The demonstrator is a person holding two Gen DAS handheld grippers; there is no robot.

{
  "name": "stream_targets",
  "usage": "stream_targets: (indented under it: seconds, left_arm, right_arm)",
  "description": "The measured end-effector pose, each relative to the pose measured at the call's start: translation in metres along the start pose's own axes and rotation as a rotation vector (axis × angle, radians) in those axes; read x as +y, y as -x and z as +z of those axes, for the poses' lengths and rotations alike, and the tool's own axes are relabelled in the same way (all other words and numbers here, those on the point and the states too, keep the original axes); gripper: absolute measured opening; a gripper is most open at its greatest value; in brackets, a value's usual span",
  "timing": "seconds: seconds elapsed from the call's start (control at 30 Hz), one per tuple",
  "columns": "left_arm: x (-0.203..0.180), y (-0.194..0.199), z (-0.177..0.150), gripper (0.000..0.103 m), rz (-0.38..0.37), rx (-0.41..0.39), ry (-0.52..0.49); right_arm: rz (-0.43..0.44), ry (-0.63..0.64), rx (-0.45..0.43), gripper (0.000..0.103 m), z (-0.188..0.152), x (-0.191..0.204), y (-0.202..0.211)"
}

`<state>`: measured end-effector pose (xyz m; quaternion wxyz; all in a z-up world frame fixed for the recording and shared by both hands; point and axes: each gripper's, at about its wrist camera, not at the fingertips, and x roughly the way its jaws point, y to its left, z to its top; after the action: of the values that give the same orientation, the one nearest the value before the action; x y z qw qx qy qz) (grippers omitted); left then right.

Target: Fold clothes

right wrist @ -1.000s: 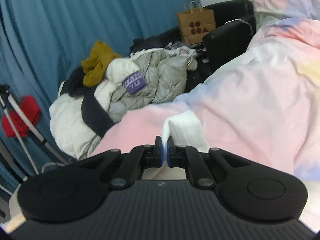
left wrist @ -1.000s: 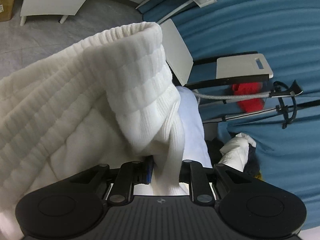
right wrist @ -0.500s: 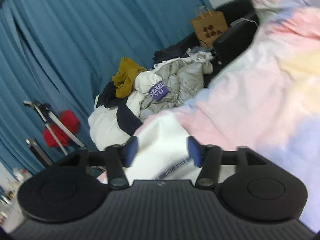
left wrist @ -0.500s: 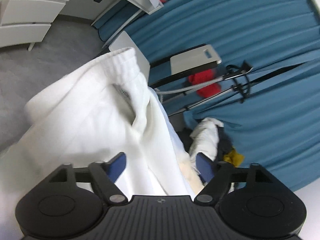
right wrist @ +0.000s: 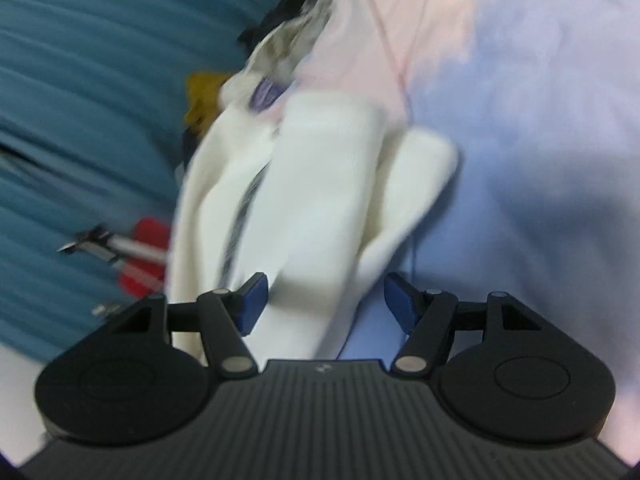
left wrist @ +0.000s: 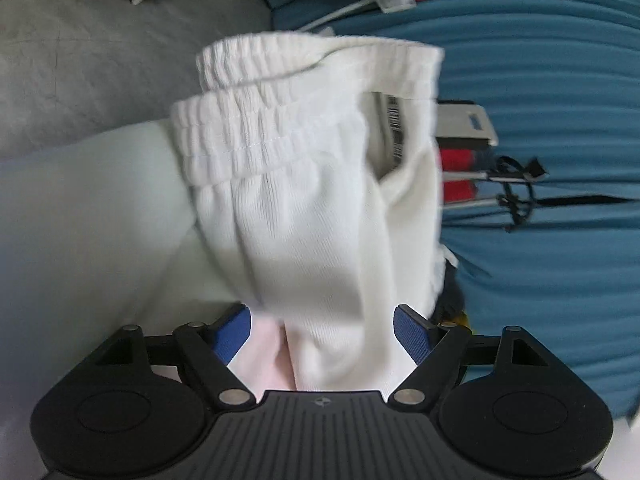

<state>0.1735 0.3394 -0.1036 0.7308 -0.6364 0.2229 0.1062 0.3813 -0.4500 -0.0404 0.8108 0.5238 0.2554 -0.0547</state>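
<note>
- White ribbed-knit garment with elastic waistband (left wrist: 304, 184) bunched on pastel pink-blue duvet (right wrist: 540, 140).
- Left gripper (left wrist: 322, 330) and right gripper (right wrist: 322, 300) spread wide, gripping nothing, cloth between fingers.
- Soft, light, floppy; I'd pinch the waistband corners.

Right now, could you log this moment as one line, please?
left gripper: open | right gripper: open | white garment: between both jaws, ungripped

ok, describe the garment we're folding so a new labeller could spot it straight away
Start from the pastel pink-and-lilac bedding with the blue curtain beside it. On the bedding, right in front of both open tongs, lies a bunched white garment. Unlike the heap of mixed clothes farther back, it is plain white all over, with a gathered elastic waistband and a barcode label inside.
</note>
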Motion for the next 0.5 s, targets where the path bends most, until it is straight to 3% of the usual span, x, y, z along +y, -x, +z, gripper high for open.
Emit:
stream_targets:
  seconds: [0.07,0.1,0.13,0.17,0.2,0.33,0.5]
  left_arm:
    - [-0.006,-0.015,0.005,0.07,0.014,-0.035,0.004]
    - [-0.013,-0.02,0.008,0.064,0.027,-0.053,-0.003]
    - [-0.018,-0.023,0.011,0.045,0.047,-0.068,-0.01]
    - [-0.023,-0.024,0.015,0.022,0.07,-0.082,-0.015]
    - [-0.027,-0.026,0.019,0.013,0.094,-0.096,-0.021]
    - [-0.037,-0.007,0.03,0.007,0.068,-0.133,0.043]
    - [-0.058,0.037,0.035,0.006,0.033,-0.131,-0.012]
  right_arm:
    - [-0.022,0.009,-0.075,0.064,0.001,-0.001,-0.01]
    - [-0.012,0.004,-0.117,0.054,0.002,-0.004,-0.012]
    - [-0.019,0.005,-0.156,0.046,0.003,-0.005,-0.012]
    - [-0.028,0.013,-0.174,0.024,0.005,-0.005,-0.013]
    - [-0.037,0.02,-0.192,0.018,0.007,-0.005,-0.013]
    - [-0.045,0.049,-0.217,0.012,0.01,0.001,0.005]
    - [-0.051,0.06,-0.246,0.011,0.013,0.003,0.044]
